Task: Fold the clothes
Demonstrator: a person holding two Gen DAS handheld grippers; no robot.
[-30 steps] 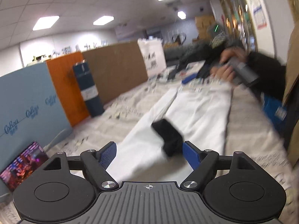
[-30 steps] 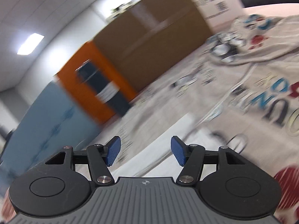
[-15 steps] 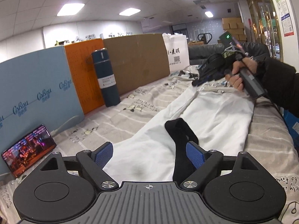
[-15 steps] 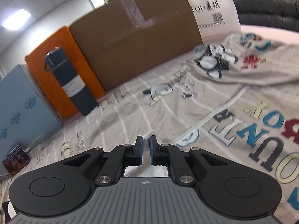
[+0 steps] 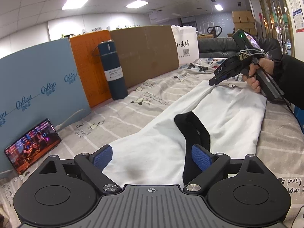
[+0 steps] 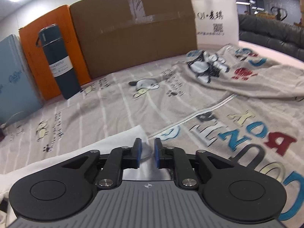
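A white garment [image 5: 224,114] with a black collar [image 5: 191,127] lies flat on the printed bedsheet. My left gripper [image 5: 152,157] is open just above its near end, with the black collar by the right finger. In the left wrist view my right gripper [image 5: 212,82] pinches the garment's far corner. In the right wrist view the right gripper [image 6: 147,153] has its jaws narrowly apart with the white corner [image 6: 133,133] between them.
A dark blue flask [image 5: 113,70] stands by orange [image 5: 89,62], blue [image 5: 38,79] and cardboard [image 5: 144,51] boards at the far side. A phone [image 5: 32,148] leans on the blue board. A white bag [image 5: 187,45] and a crumpled grey printed cloth [image 6: 237,72] lie beyond.
The right gripper came down onto the garment's far corner and closed on it; its jaws now stand slightly wider than half a second ago. The left gripper steadied over the near end.
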